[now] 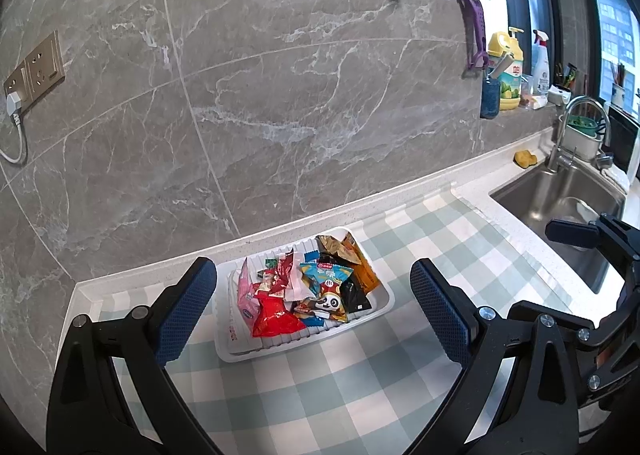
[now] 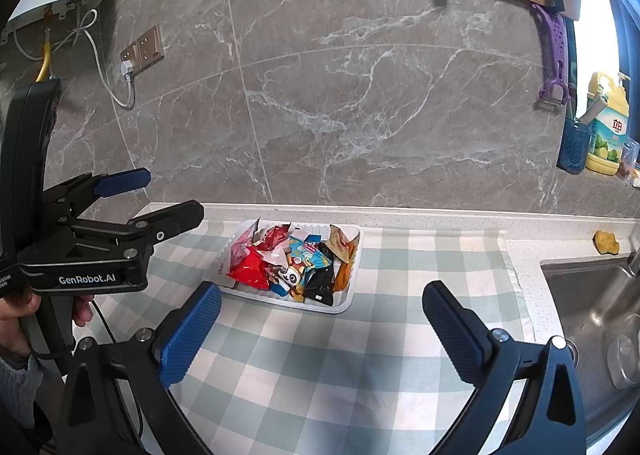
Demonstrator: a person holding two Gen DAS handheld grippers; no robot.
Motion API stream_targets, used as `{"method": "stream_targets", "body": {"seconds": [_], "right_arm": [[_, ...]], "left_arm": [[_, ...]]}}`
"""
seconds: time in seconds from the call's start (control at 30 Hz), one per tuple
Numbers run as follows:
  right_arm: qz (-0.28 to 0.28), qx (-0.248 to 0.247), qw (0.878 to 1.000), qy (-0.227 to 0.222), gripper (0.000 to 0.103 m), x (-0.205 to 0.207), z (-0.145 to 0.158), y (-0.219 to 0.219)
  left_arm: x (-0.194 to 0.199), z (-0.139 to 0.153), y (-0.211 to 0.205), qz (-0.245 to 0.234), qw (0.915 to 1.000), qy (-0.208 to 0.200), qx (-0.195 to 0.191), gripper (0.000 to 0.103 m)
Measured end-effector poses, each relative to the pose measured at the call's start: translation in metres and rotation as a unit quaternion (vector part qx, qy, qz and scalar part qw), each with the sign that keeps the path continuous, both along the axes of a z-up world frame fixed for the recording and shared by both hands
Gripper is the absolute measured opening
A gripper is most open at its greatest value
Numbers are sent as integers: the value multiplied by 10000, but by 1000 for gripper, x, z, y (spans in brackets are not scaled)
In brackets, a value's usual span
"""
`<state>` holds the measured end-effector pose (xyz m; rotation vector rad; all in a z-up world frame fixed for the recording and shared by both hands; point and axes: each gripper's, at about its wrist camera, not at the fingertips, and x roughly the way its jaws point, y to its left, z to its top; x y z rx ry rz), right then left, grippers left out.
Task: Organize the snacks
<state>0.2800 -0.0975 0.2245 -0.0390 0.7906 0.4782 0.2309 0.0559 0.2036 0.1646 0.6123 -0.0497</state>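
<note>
On the checked tabletop (image 2: 320, 355) every crinkly snack packet (image 2: 294, 261) already sits in the white ribbed plastic tray (image 2: 348, 301), so I judge the job essentially finished, my left tool (image 1: 312, 309) and right tool (image 2: 322, 329) both spread apart, empty.

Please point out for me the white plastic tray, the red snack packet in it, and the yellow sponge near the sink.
White plastic tray (image 2: 342, 305): right wrist view, on its bare near rim.
Red snack packet (image 1: 276, 319): left wrist view, on the packet's middle.
Yellow sponge (image 2: 607, 242): right wrist view, on its top face.

Black gripper frames, blue textured fingers (image 1: 188, 307), silver screws, white "GenRobot.AI" lettering, grey sleeve
</note>
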Motion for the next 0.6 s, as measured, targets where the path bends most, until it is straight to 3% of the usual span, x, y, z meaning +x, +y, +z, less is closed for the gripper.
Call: {"method": "stream_targets", "body": {"seconds": [0.6], "right_arm": [[-27,29,10000,32,103,-5,1,-1]], "left_arm": [[-1,1,-8,3,10000,3,74,99]]}}
